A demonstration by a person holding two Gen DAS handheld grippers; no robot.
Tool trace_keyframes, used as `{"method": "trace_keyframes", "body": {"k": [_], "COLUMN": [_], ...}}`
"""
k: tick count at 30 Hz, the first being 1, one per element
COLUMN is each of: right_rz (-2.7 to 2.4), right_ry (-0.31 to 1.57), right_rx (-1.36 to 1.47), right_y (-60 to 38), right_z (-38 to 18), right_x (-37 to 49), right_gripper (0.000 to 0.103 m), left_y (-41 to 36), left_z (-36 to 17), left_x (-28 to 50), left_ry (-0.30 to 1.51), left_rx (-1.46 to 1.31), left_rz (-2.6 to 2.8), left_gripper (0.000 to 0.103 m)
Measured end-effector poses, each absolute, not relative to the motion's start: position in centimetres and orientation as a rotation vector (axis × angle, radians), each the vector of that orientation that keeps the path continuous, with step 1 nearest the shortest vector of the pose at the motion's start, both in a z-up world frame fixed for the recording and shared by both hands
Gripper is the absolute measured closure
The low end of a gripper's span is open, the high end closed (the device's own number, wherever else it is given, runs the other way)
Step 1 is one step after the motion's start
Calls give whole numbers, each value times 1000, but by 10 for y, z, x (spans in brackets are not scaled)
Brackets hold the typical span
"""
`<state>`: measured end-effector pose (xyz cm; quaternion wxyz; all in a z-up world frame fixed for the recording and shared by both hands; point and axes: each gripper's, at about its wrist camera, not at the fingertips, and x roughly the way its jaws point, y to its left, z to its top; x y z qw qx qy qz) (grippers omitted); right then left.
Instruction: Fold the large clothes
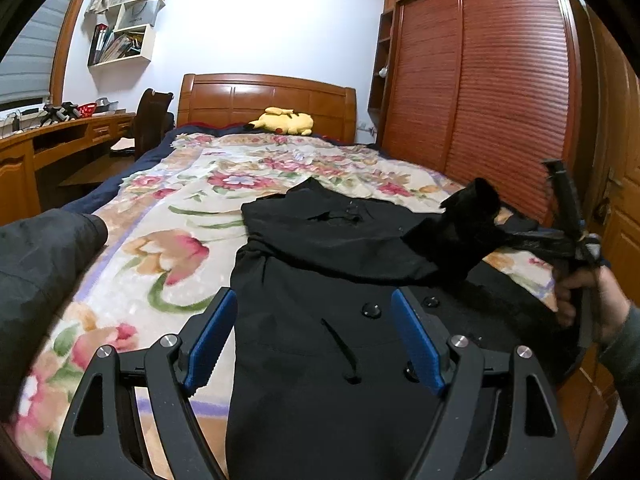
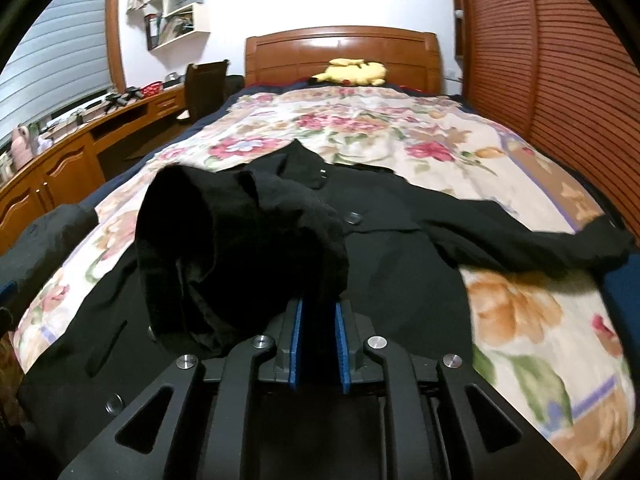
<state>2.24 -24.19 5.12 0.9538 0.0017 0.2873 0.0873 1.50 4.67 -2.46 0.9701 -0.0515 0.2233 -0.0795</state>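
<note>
A large black coat with round buttons lies front up on the flowered bedspread, collar toward the headboard. My left gripper is open, its blue pads above the coat's lower front, holding nothing. My right gripper is shut on the black sleeve, lifted above the coat with the cuff opening facing the camera. In the left wrist view the right gripper holds that sleeve up at the bed's right side. The coat's body spreads beneath it.
A yellow plush toy lies by the wooden headboard. A wooden wardrobe runs close along the bed's right side. A desk and a chair stand to the left.
</note>
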Motion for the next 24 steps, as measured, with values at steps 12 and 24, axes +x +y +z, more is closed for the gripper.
{"method": "trace_keyframes", "body": {"k": [12, 24], "right_rz": [96, 329], "right_ry": [527, 600], "right_rx": [-70, -158], "right_y": [-223, -135], "right_z": [67, 31], "right_x": [-37, -56], "right_gripper": [52, 33], "left_y": [26, 22], "left_z": [-34, -34], "left_x": [20, 19], "left_ry": [482, 484], "left_rx": [-52, -30], "left_rz": [-176, -184], "left_gripper": [23, 23]}}
